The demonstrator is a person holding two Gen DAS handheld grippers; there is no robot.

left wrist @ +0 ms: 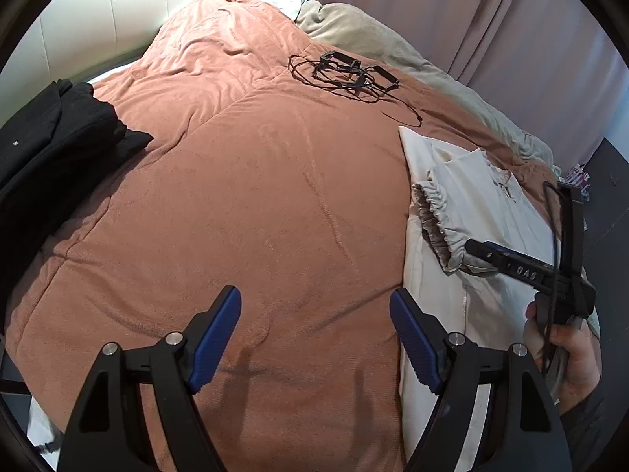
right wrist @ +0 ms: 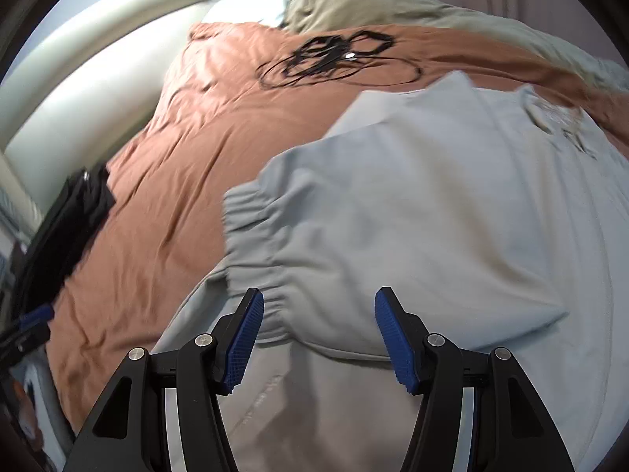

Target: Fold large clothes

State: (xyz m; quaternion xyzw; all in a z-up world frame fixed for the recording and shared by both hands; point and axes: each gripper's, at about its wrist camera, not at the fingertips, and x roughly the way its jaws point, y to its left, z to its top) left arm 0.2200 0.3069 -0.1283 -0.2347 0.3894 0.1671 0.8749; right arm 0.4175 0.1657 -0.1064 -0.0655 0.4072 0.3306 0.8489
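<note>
A large white jacket (left wrist: 468, 204) lies on the right side of the bed, a sleeve with an elastic cuff (left wrist: 436, 220) folded across its body. In the right wrist view the jacket (right wrist: 452, 181) fills the right half, the cuff (right wrist: 251, 228) just ahead of the fingers. My left gripper (left wrist: 314, 334) is open and empty over the bare orange duvet, left of the jacket. My right gripper (right wrist: 318, 334) is open and empty just above the sleeve. It also shows in the left wrist view (left wrist: 523, 267), hand-held, its tip by the cuff.
An orange duvet (left wrist: 243, 181) covers the bed. A black garment (left wrist: 51, 137) lies at the left edge. A tangle of black frames and cords (left wrist: 346, 74) lies at the far side. A beige blanket (left wrist: 397, 47), a white headboard and pink curtains lie beyond.
</note>
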